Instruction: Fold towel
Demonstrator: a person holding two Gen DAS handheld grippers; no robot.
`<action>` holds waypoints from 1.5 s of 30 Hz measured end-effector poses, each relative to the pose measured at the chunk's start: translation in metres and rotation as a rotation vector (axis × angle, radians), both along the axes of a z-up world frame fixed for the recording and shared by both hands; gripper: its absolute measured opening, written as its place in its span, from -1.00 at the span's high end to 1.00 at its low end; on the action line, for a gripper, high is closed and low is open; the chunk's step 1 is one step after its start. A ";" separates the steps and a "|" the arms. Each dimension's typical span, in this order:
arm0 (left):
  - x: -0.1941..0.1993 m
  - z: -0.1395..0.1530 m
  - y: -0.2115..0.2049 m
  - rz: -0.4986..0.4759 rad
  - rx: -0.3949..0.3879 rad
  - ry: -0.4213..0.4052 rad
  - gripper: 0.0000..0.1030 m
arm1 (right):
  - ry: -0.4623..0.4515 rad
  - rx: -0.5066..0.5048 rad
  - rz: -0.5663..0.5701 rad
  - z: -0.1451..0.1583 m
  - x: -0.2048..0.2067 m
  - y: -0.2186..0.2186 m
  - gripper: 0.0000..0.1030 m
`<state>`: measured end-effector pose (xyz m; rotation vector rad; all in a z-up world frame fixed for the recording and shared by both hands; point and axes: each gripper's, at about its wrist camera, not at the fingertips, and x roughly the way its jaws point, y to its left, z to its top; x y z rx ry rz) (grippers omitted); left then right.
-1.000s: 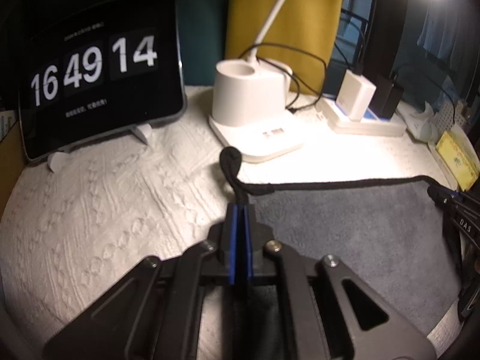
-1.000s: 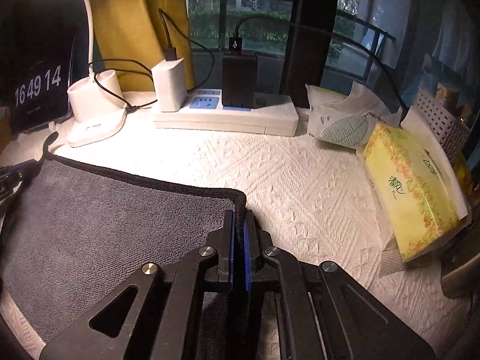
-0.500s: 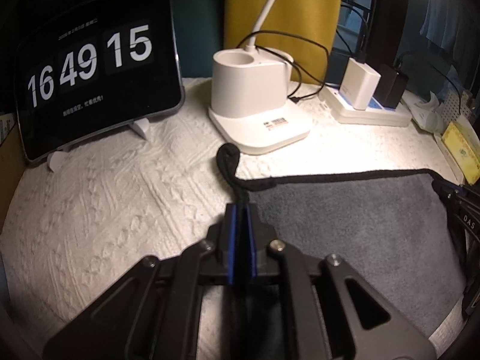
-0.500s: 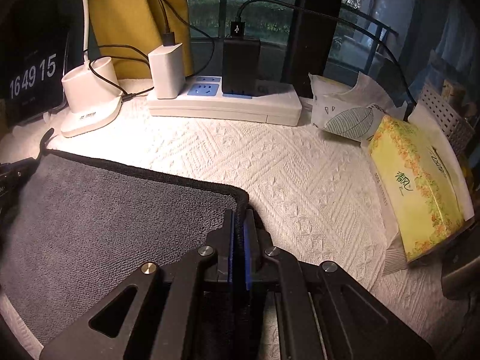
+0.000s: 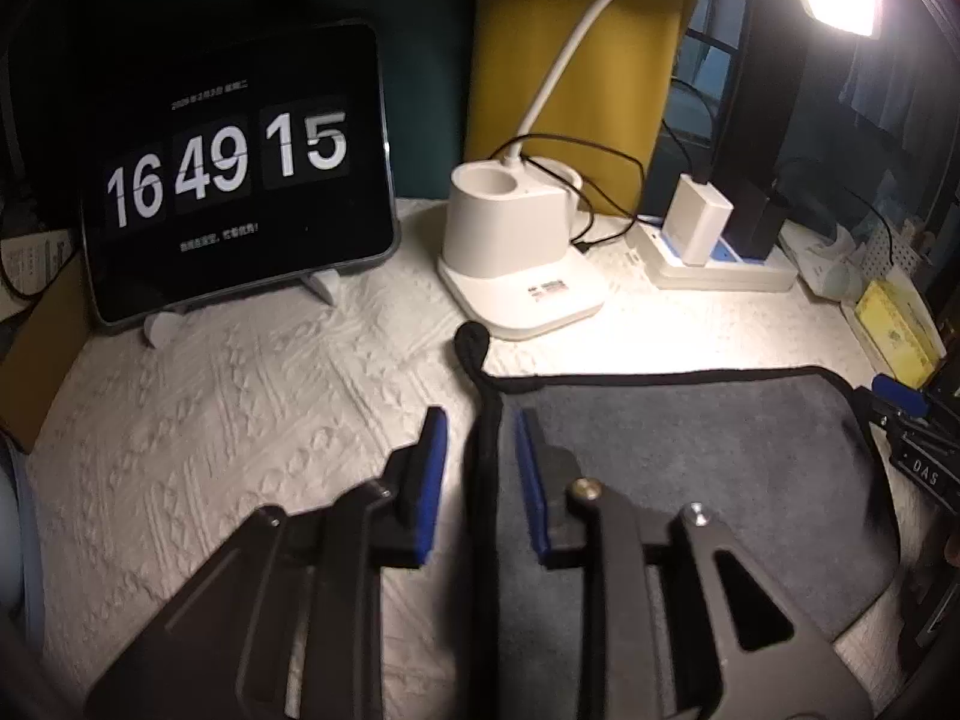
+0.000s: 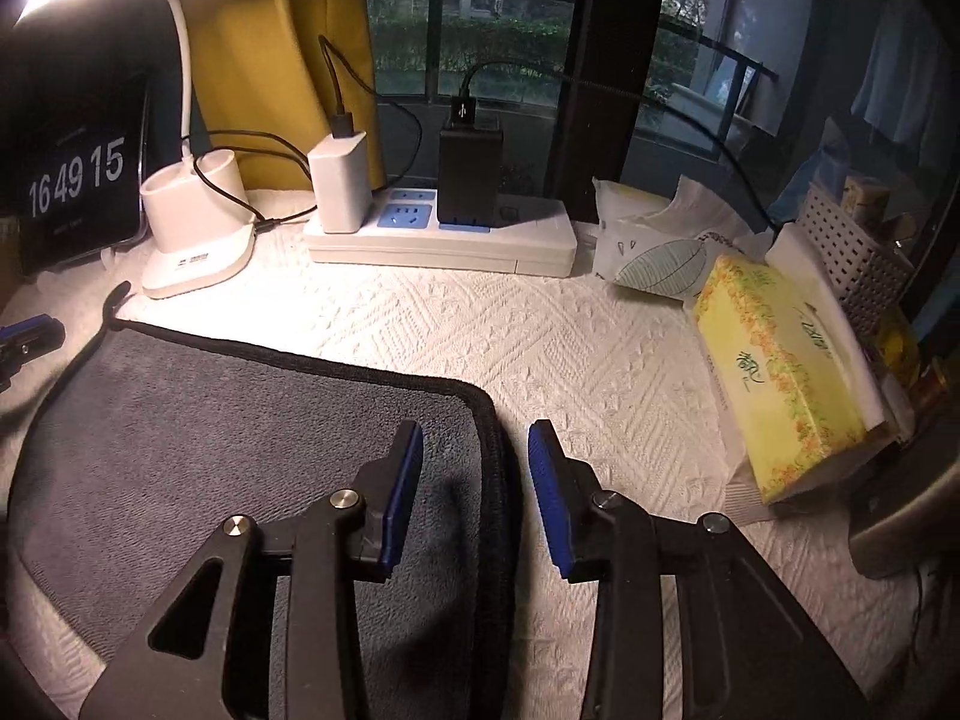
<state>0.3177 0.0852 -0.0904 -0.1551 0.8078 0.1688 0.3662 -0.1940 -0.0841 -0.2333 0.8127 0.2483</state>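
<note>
A dark grey towel with black trim lies flat on the white textured table cover; it also shows in the right wrist view. Its hanging loop points toward the lamp base. My left gripper is open, its blue pads on either side of the towel's left trimmed edge. My right gripper is open, straddling the towel's right trimmed edge near the far right corner. Neither holds the cloth.
A tablet clock stands at the back left. A white lamp base and a power strip with chargers sit behind the towel. A yellow tissue box and a tissue pack lie to the right.
Both grippers were shut on the towel's edges and have opened, letting the cloth go. The towel now lies flat on the table.
</note>
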 end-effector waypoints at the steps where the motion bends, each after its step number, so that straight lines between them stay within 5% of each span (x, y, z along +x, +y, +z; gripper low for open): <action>1: -0.003 0.002 0.000 0.000 -0.003 -0.004 0.25 | -0.003 0.001 -0.001 0.002 -0.003 -0.001 0.25; 2: -0.005 0.003 -0.001 0.000 -0.006 -0.007 0.01 | -0.006 0.001 -0.002 0.003 -0.006 -0.001 0.25; 4: -0.011 0.007 -0.002 -0.003 -0.019 -0.019 -0.09 | -0.010 0.003 -0.003 0.006 -0.013 -0.002 0.25; 27: -0.093 0.050 -0.017 -0.023 -0.039 -0.104 -0.12 | -0.100 0.025 -0.005 0.051 -0.097 -0.008 0.25; 31: -0.109 0.052 -0.020 -0.031 -0.040 -0.122 -0.36 | -0.110 0.026 -0.008 0.054 -0.112 -0.009 0.24; 34: -0.120 0.053 -0.021 -0.033 -0.042 -0.128 -0.47 | -0.119 0.033 -0.015 0.056 -0.123 -0.011 -0.06; 41: -0.145 0.059 -0.024 -0.043 -0.038 -0.153 -0.83 | -0.139 0.032 -0.021 0.060 -0.148 -0.013 -0.13; 45: -0.159 0.061 -0.026 -0.043 -0.039 -0.166 -0.85 | -0.156 0.031 -0.017 0.064 -0.162 -0.014 -0.41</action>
